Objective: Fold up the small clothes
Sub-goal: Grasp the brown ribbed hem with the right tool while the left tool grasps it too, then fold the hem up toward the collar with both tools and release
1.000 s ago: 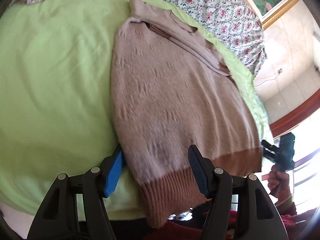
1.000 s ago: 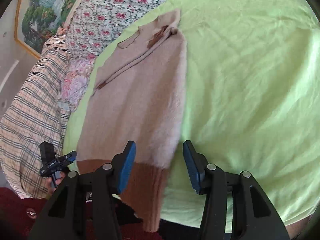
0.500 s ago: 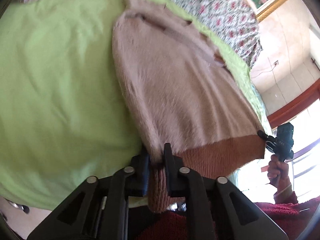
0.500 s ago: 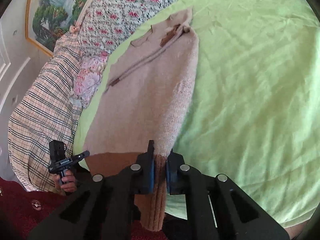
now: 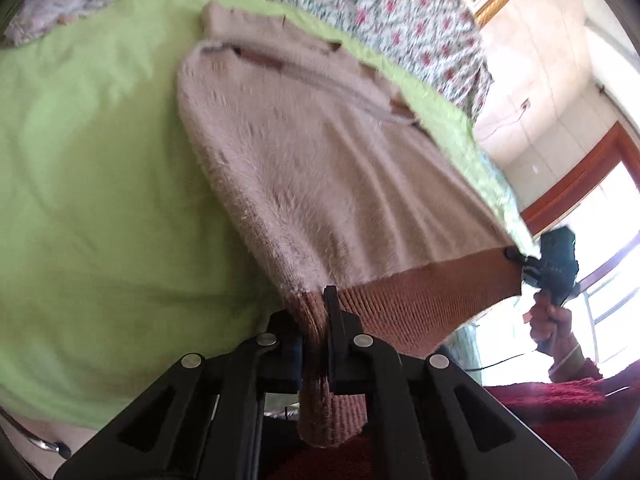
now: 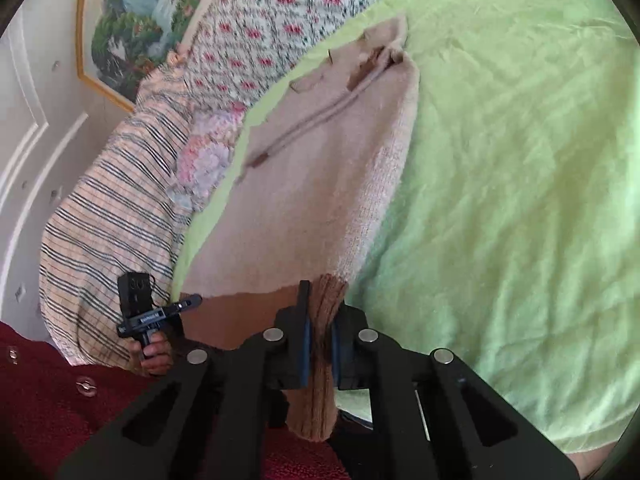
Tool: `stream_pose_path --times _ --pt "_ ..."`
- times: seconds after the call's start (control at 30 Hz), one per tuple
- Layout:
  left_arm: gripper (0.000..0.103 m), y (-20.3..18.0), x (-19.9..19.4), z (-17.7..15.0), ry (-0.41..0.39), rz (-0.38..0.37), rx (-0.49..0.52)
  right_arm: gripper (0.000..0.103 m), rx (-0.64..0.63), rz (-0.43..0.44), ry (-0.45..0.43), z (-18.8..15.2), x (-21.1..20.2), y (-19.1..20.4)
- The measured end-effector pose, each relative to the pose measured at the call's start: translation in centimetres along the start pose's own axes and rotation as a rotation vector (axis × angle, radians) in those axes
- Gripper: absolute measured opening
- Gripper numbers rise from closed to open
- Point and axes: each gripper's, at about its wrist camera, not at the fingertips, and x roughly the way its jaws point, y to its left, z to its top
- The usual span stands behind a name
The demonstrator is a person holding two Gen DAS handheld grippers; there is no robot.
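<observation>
Already your left gripper (image 5: 318, 326) and right gripper (image 6: 320, 334) have their jaws pinched tight on the two bottom corners of the fuzzy beige knitted sweater (image 5: 320, 168), each clamping the brown ribbed hem (image 5: 420, 300), which is stretched taut between them. Beyond the jaws the sweater lies lengthwise on the lime-green bedspread (image 5: 88, 200), collar far from you near the floral quilt (image 6: 272, 20), sleeves tucked in across the body. That leaves, I judge, carrying the hem up toward the collar.

No legible text, labels or signs
</observation>
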Motion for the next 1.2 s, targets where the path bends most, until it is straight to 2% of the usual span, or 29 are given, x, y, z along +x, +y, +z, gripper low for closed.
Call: stream_pose_path --times 0.2,0.33,0.47,0.57,0.7,0.83,0.93,1.07,1.2 --pt "0.005 -1.0 -2.9 2.1 -0.111 -0.026 -0.011 0.008 -0.009 0.082 -0.070 1.5 -0.6 1.4" --pt "0.005 -2.1 -4.2 6.2 -0.194 -0.058 0.028 0.008 -0.042 0.130 -0.165 5.2 -1.0 3.5" --pt "0.005 -1.9 -4.3 11.8 -0.279 -0.079 0.043 0.008 -0.069 0.148 -0.226 11.2 0.4 4.6" --pt "0.005 -1.7 -2.9 17.3 -0.342 -0.040 0.042 0.008 -0.076 0.125 -0.240 16.7 3.1 4.3" --pt "0.005 0.1 -0.2 24.4 -0.375 -0.002 0.000 0.008 -0.015 0.082 -0.251 23.8 7.5 1.9" --pt "0.005 2.3 4.3 31.1 -0.358 0.042 -0.024 0.008 0.018 0.025 -0.218 29.4 12.3 -0.8" --pt "0.005 4.4 8.3 34.6 -0.311 0.091 -0.048 0.008 0.036 -0.068 -0.160 32.6 16.6 -3.2" --pt "0.006 8.0 13.0 37.4 -0.236 0.123 -0.106 0.008 0.080 -0.140 -0.098 34.1 20.2 -6.2" --pt "0.009 10.8 16.6 37.4 -0.104 0.153 -0.164 0.011 0.133 -0.190 -0.034 33.6 21.3 -7.6"
